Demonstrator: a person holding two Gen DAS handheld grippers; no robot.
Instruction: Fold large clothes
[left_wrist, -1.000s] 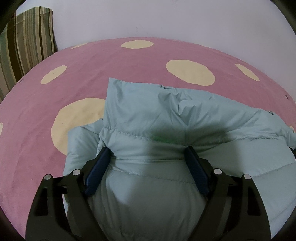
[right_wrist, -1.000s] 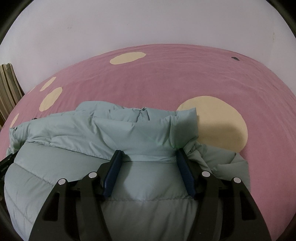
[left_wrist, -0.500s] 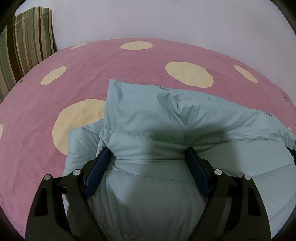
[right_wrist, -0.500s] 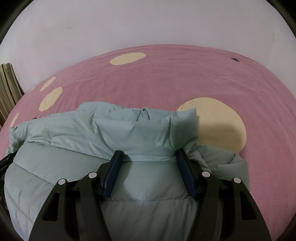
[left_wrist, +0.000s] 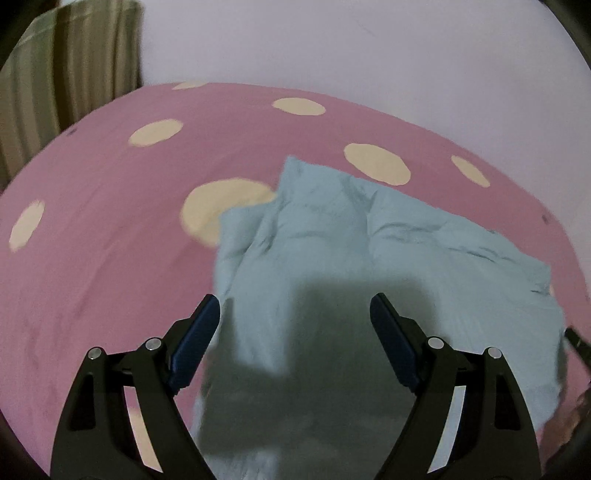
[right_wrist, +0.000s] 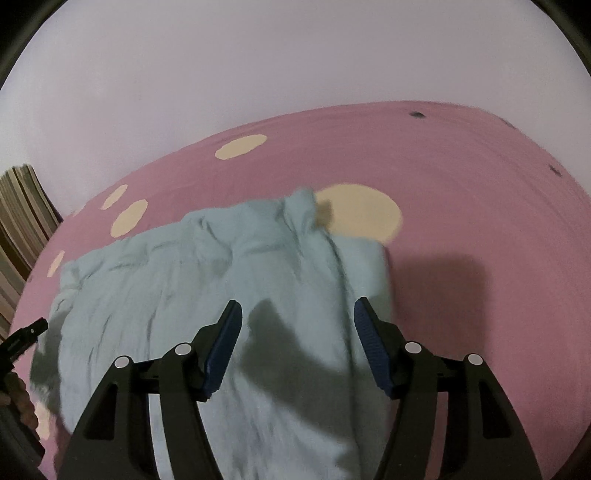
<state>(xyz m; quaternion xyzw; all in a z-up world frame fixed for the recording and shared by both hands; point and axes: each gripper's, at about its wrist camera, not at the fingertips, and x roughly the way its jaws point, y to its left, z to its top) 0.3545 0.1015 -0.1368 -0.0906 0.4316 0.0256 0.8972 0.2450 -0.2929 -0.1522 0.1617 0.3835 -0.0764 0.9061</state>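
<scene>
A light blue puffy jacket lies folded on the pink bedspread with cream dots. It also shows in the right wrist view. My left gripper is open and empty, held above the jacket's left part. My right gripper is open and empty, held above the jacket's right part. Their shadows fall on the fabric. Both views are motion blurred.
A striped curtain hangs at the far left, also in the right wrist view. A pale wall runs behind the bed. The other gripper's tip shows at the right wrist view's left edge.
Both grippers have lifted up and back from the jacket, which now lies lower and farther away. The jaws stay open. The jacket has settled flatter.
</scene>
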